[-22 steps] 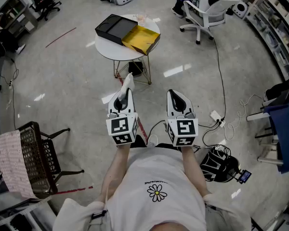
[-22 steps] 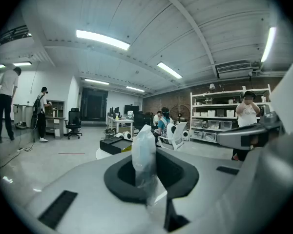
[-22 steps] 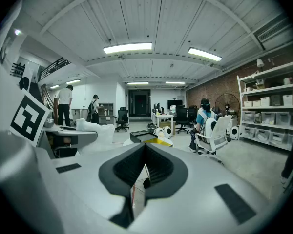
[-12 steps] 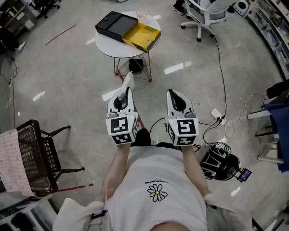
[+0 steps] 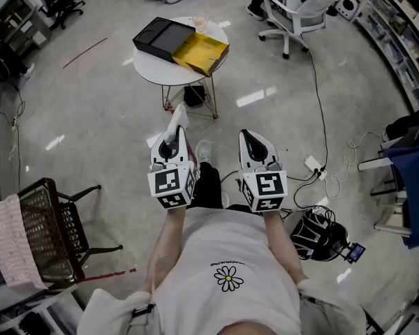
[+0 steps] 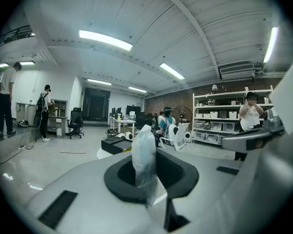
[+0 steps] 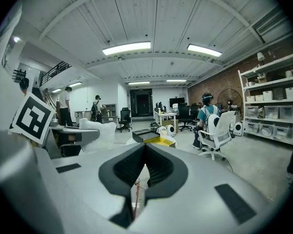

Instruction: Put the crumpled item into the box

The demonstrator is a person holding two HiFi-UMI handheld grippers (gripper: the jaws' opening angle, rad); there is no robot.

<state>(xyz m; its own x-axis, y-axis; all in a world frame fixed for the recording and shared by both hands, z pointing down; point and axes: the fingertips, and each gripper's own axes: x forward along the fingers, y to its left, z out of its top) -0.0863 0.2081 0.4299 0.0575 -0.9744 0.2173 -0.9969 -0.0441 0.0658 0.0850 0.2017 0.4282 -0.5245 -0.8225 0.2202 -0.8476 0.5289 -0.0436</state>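
Between the grippers, a shoe point(image 5: 203, 151) newly stepped forward: approach to the black box point(image 5: 160, 37) on the round table point(image 5: 157, 72), well apart. Left gripper point(image 5: 175, 138) jaws clamped on the crumpled clear wrapper point(image 6: 142, 155), long axis upright, free end up and tableward. Right gripper point(image 5: 251, 137) jaws together, empty.

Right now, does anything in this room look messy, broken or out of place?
Nothing is spilled or broken. A power strip and its cables trail loose over the floor at the person's right, and a pale cloth hangs over a wire chair. The crumpled item sits pinched between the fingers of the left gripper.
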